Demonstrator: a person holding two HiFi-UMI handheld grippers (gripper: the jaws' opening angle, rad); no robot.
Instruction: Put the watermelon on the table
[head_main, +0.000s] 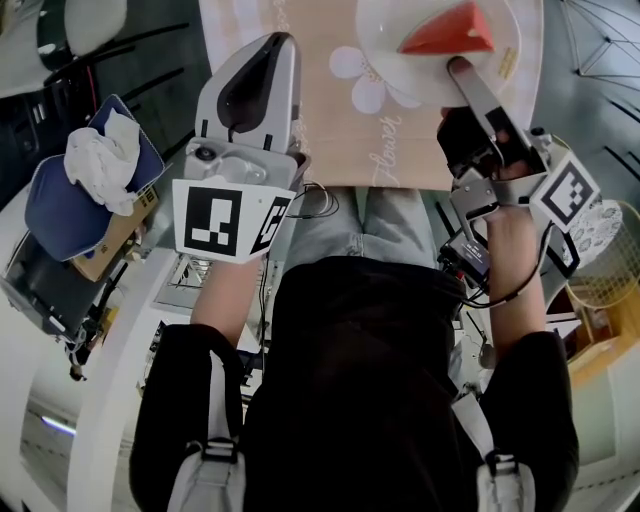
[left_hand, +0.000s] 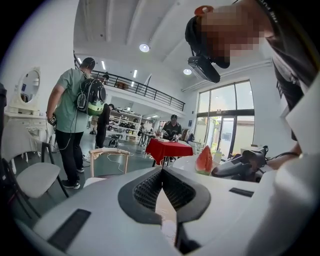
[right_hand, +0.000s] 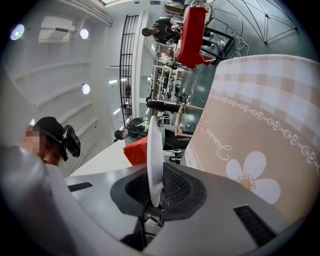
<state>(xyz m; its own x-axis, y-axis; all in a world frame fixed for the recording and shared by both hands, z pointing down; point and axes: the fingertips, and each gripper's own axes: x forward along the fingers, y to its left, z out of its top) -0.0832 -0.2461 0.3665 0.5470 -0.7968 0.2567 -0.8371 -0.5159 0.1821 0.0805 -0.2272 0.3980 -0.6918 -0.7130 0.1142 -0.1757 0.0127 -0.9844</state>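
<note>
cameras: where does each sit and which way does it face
Head view: head-worn, steeply down; torso, left gripper, right gripper, plate.
Left gripper view: along its shut jaws, level across the room; own jaws, the person's head.
Right gripper view: rolled sideways, along jaws shut on the plate; head again.
Shared: watermelon shows in all three.

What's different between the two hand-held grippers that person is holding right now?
The right hand-held gripper is clamped on the white plate at its rim; the left hand-held gripper holds nothing, jaws together. The right one is rolled onto its side; the left sits upright. The right reaches the plate bearing the watermelon slice; the left hangs over the tablecloth, apart from it. Both carry a marker cube.
</note>
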